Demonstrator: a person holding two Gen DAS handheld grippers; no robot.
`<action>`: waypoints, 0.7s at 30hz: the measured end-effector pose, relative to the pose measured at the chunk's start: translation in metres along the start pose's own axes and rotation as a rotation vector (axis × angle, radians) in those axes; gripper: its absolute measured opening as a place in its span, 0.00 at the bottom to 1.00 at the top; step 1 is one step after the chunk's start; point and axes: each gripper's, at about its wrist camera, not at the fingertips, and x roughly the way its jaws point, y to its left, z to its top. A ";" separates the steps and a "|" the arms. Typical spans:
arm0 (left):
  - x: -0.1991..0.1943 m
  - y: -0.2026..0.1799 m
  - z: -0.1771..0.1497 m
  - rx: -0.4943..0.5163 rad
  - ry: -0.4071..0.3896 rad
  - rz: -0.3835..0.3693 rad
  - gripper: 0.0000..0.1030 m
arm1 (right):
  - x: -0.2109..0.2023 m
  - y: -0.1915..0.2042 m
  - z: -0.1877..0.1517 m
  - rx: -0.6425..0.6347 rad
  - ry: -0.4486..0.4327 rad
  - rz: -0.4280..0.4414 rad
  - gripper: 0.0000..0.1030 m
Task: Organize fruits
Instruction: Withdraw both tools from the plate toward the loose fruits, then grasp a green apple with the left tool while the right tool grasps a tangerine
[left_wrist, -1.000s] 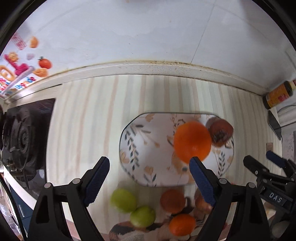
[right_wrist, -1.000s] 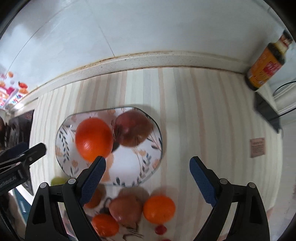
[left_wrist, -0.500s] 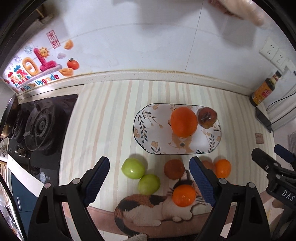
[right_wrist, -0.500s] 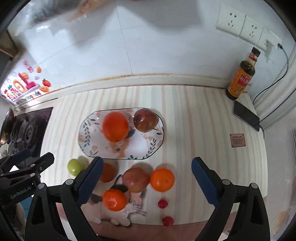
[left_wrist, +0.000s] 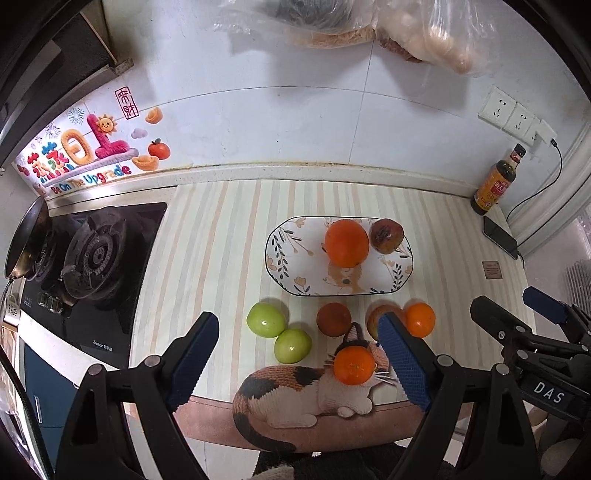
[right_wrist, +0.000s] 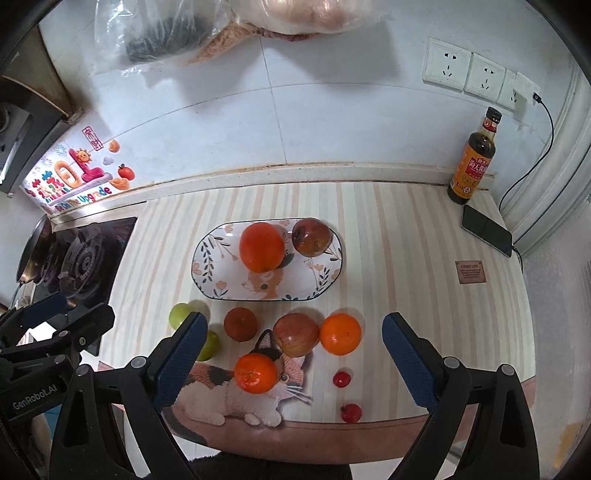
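Observation:
An oval flowered plate (left_wrist: 295, 266) (right_wrist: 218, 273) on the striped counter holds a large orange (left_wrist: 346, 242) (right_wrist: 261, 246) and a dark red apple (left_wrist: 386, 235) (right_wrist: 311, 236). In front of it lie two green apples (left_wrist: 266, 319) (left_wrist: 292, 345), a brown-red fruit (left_wrist: 333, 319) (right_wrist: 240, 324), a red apple (right_wrist: 295, 334), two oranges (right_wrist: 340, 333) (right_wrist: 255, 372) and two small red fruits (right_wrist: 341, 379) (right_wrist: 351, 412). My left gripper (left_wrist: 299, 362) and right gripper (right_wrist: 291, 365) are both open and empty, held high above the front edge.
A gas stove (left_wrist: 88, 254) with a pan (left_wrist: 26, 240) is at the left. A sauce bottle (right_wrist: 472, 162), a phone (right_wrist: 487, 229) on a cable and a small card (right_wrist: 469, 271) are at the right. Plastic bags (right_wrist: 221, 26) hang on the wall.
Both grippers have pulled back and up from the plate, so the whole counter now shows. They stay open. The fruits have not moved.

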 end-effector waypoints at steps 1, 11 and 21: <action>0.000 0.001 0.000 -0.004 0.002 -0.003 0.86 | -0.001 0.000 0.000 0.004 -0.001 0.007 0.95; 0.049 0.020 -0.007 -0.042 0.064 0.064 1.00 | 0.052 -0.010 -0.013 0.075 0.146 0.109 0.97; 0.160 0.040 -0.033 -0.112 0.332 0.060 1.00 | 0.173 -0.046 -0.051 0.247 0.365 0.175 0.97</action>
